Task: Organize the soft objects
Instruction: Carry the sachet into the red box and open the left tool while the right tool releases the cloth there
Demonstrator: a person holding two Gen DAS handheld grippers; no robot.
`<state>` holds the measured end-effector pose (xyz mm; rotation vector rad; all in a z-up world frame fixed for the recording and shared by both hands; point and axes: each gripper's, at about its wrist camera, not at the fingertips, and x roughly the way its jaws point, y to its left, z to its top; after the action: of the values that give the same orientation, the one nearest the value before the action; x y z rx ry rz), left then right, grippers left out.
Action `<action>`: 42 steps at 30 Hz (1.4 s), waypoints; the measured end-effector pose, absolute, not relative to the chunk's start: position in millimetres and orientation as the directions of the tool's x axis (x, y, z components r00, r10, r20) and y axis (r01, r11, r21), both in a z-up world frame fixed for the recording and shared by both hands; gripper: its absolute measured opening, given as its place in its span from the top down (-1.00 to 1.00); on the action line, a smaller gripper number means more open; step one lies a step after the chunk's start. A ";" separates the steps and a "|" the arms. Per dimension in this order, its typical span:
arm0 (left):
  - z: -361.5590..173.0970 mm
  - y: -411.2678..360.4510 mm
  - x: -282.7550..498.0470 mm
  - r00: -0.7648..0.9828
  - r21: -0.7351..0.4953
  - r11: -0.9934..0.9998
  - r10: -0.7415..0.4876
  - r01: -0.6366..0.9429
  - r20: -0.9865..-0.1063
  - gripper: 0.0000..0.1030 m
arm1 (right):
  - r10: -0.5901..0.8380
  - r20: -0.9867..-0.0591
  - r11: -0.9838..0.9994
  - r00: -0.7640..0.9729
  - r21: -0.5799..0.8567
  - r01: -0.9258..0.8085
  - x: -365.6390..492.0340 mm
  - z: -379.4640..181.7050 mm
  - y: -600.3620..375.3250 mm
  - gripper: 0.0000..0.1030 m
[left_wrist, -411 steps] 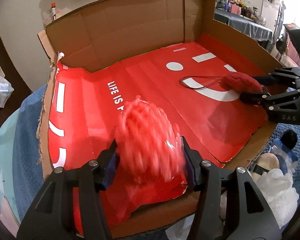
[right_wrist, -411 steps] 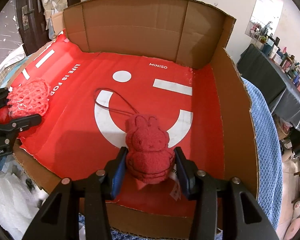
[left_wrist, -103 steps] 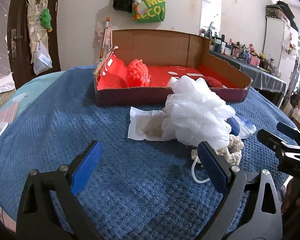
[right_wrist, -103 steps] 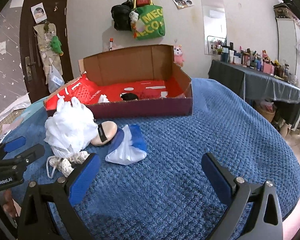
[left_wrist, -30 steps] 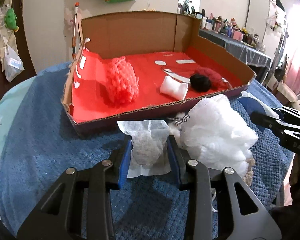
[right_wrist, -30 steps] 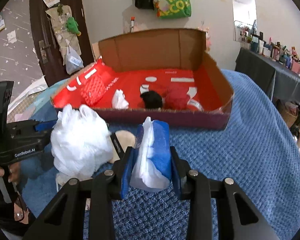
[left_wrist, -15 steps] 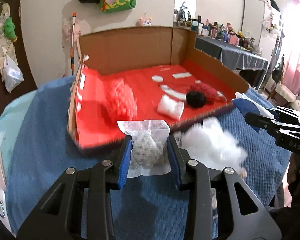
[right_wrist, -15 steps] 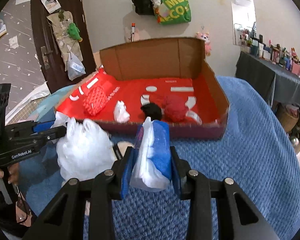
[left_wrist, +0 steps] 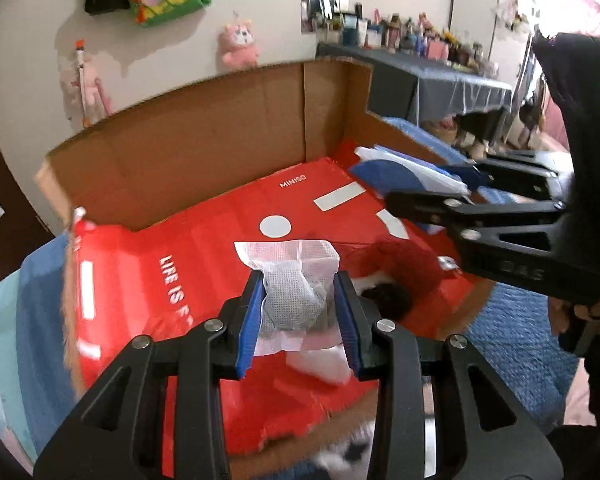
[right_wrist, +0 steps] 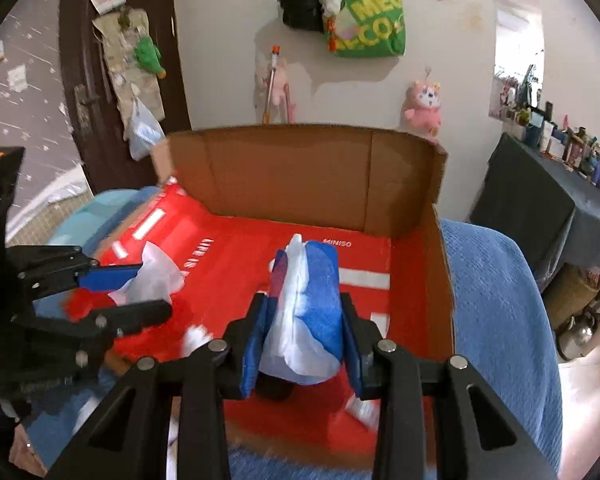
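My left gripper (left_wrist: 298,312) is shut on a white mesh pouch (left_wrist: 290,284) and holds it above the red floor of the cardboard box (left_wrist: 204,148). My right gripper (right_wrist: 302,320) is shut on a blue and white soft pad (right_wrist: 312,304), also over the box (right_wrist: 292,172). Each gripper shows in the other's view: the right one (left_wrist: 424,188) with the blue pad at the box's right side, the left one (right_wrist: 128,288) with the white pouch at the box's left. Under them lie a black pompom (left_wrist: 388,300), a red plush (left_wrist: 404,256) and a small white piece (left_wrist: 320,364).
The box rests on a blue textured cloth (right_wrist: 496,300). A white puff (left_wrist: 340,456) shows blurred just outside the box's near wall. A dark-draped table with bottles (right_wrist: 548,200) stands to the right; bags and a pink plush (right_wrist: 422,108) hang on the wall behind.
Both grippers have moved forward and up from the blue cloth to over the box, each still holding its object. The white puff has dropped out of view below the box's near edge.
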<state>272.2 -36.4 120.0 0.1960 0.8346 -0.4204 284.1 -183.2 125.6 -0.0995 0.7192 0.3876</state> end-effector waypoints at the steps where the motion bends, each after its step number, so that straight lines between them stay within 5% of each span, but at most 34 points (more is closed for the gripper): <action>1: 114.9 -39.8 282.4 0.574 0.001 0.899 -0.279 0.438 -0.770 0.36 | 0.292 -0.679 0.928 0.674 0.029 -0.373 297.8 123.0 -180.3 0.28; 17: 66.0 -48.1 338.3 0.428 -0.010 0.914 -0.199 0.405 -0.882 0.36 | 0.118 -0.869 0.936 0.481 -0.065 -0.347 386.9 65.7 -161.8 0.28; 42: 61.9 -45.5 340.5 0.439 0.001 0.919 -0.187 0.394 -0.879 0.22 | 0.104 -0.908 0.944 0.405 -0.038 -0.329 403.8 57.4 -170.2 0.16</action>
<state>340.5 -45.5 61.9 0.2180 1.0574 -0.3645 403.8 -170.2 57.4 -0.2250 1.1228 0.2762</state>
